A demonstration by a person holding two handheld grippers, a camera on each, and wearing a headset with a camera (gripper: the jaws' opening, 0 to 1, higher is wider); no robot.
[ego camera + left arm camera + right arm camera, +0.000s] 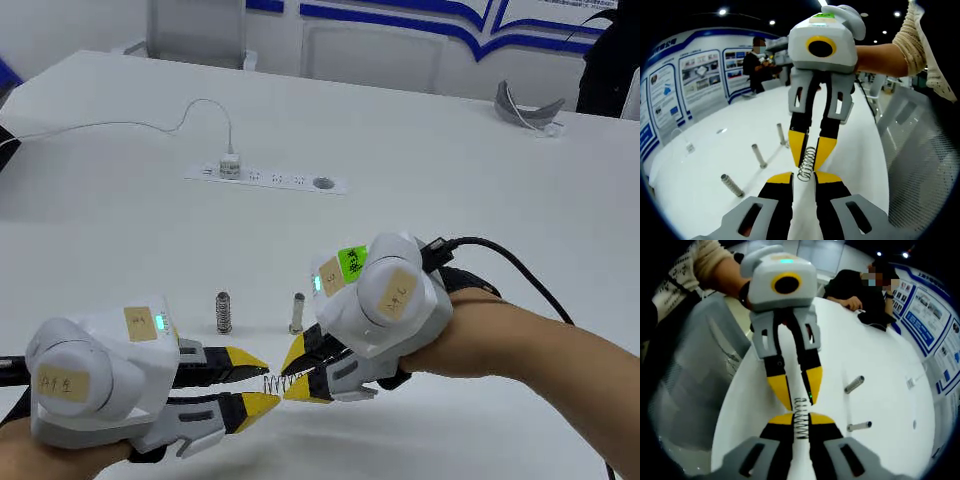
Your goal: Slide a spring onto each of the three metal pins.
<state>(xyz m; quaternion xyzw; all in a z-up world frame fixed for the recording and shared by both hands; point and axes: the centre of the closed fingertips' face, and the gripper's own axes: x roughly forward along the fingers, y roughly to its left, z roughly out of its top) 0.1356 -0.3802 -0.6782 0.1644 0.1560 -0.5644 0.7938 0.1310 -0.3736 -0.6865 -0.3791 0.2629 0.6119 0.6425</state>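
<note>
Right gripper (290,383) clenched on loose spring (279,382), held level just in front of middle pin (297,313), which is bare. Left gripper (273,383) jaws parted around spring's free end (contact unclear). Sprung pin (223,312) stands left of middle pin, on white table (450,170). Third pin (782,135), bare, on its other side.

A white table (450,150) runs beyond the jaws to a white wall (400,45) with blue stripes. A power strip (265,178) lies on the table well ahead of the jaws, with a grey chair (195,35) behind it. In the left gripper view, poster boards (700,75) stand left of the jaws, ceiling lights (722,11) shine above them, and a mesh chair (920,165) is to their right.
</note>
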